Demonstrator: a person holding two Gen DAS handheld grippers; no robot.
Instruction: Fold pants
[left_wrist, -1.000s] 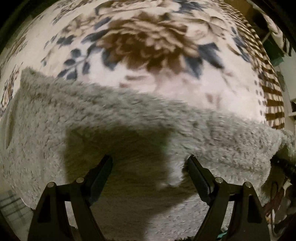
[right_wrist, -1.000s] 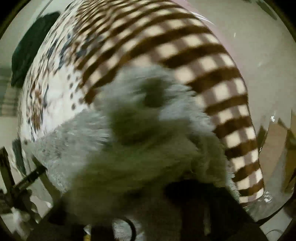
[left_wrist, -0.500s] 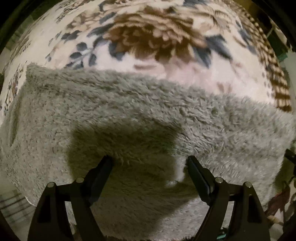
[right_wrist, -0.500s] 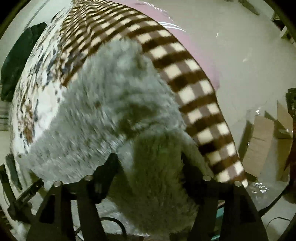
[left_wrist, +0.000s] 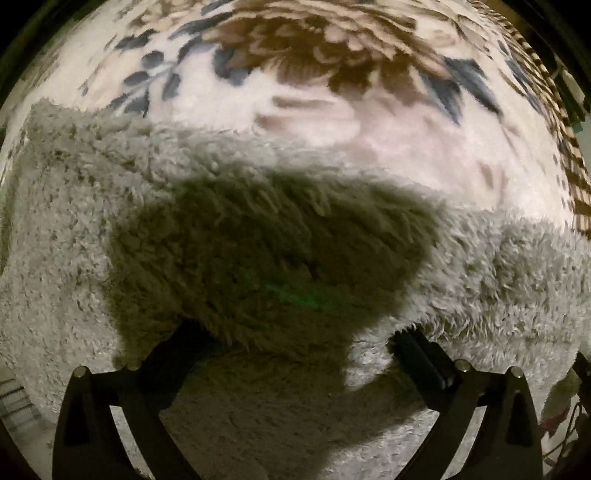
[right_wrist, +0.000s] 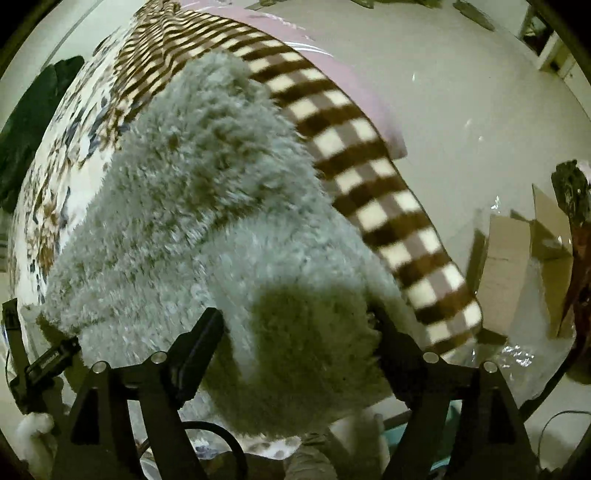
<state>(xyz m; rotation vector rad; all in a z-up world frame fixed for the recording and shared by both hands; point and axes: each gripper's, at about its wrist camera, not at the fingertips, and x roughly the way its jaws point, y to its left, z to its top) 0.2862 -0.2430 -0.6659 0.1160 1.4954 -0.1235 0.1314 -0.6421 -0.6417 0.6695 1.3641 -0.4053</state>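
My left gripper (left_wrist: 295, 339) is hovering low over the pants (left_wrist: 110, 229), its 2 fingers spread wide, a shadowed hump of pile bulging between them; I cannot tell whether the pads are touching it. My right gripper (right_wrist: 295, 325) is also spread, its 2 fingers straddling a bunched end of the pants (right_wrist: 192, 177) without pinching.

The pants are lying across the blanket (left_wrist: 369, 122), reaching to its checkered border (right_wrist: 373, 173) at the bed edge; floor (right_wrist: 461, 92) and boxes (right_wrist: 506, 251) are lying beyond.

Handling, as I am judging it: thick shaggy fleece, soft, limp, light for its bulk, not fragile. The pile is likely compressing and slipping under a shallow pinch, so I am favouring a deep bite on the near edge, both layers together, 1 gripper toward each end.
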